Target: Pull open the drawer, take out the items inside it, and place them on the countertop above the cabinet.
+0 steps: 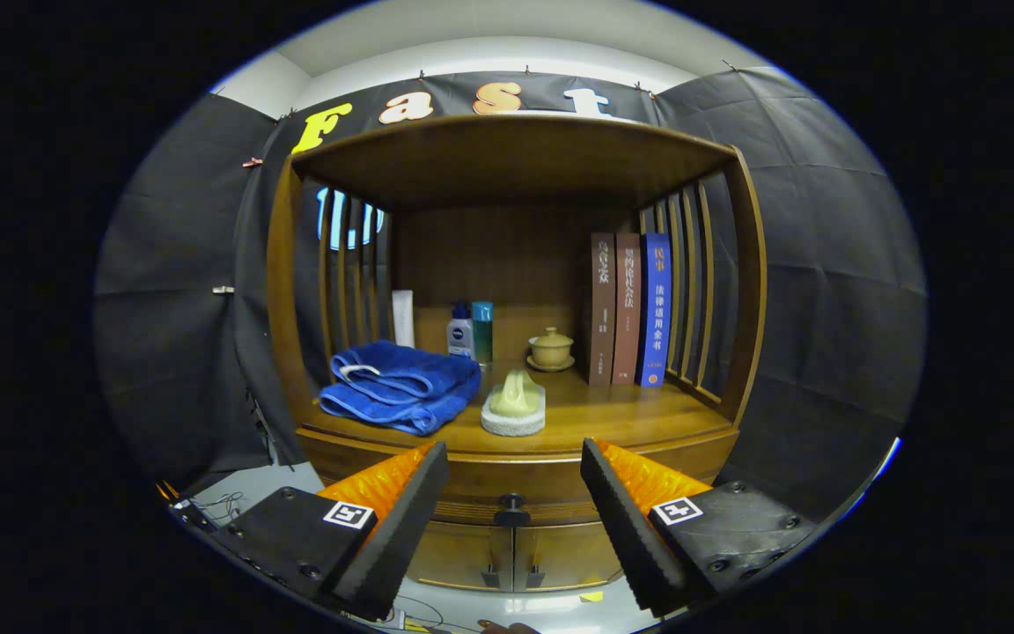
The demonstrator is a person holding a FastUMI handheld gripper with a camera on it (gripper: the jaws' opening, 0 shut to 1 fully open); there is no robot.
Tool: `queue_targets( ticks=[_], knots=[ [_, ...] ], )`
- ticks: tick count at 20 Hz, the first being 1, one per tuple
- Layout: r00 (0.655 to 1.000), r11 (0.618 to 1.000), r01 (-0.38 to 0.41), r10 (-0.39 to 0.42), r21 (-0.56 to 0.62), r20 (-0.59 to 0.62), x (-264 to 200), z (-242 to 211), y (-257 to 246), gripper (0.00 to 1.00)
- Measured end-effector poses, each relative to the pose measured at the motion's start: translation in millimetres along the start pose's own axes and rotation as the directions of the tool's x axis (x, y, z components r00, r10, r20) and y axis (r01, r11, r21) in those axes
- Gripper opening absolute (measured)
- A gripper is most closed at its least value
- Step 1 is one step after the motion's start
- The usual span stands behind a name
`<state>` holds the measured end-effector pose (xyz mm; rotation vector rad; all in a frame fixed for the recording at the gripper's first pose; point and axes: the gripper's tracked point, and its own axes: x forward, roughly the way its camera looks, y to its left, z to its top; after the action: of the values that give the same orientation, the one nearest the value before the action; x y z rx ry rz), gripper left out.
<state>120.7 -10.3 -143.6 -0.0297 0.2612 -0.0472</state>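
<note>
The wooden cabinet (516, 264) stands ahead, with its countertop (613, 414) under a roofed shelf. Below the countertop's front edge the drawer (507, 489) is closed, and its small dark knob (512, 505) sits between my fingers, a little beyond them. My gripper (514, 462) is open and holds nothing; its black pads with orange sides frame the knob. On the countertop lie a folded blue towel (401, 386) and a pale brush on a white sponge (514, 403), just beyond the fingers.
At the back of the countertop stand a white tube (402, 317), two small bottles (470, 331), a lidded teacup on a saucer (551, 349) and three upright books (628, 308). Slatted sides enclose the shelf. Two cupboard doors (511, 555) lie below the drawer.
</note>
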Motion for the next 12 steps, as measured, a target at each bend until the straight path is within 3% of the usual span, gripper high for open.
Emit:
queue_targets(
  ticks=[5, 12],
  knots=[
    [0.994, 1.000, -0.009, 0.010, -0.006, 0.111, -43.5, 92.4, 3.4, 0.99],
    [0.984, 0.999, -0.043, 0.042, -0.001, 0.176, -92.9, 171.7, 19.7, 0.99]
  ],
)
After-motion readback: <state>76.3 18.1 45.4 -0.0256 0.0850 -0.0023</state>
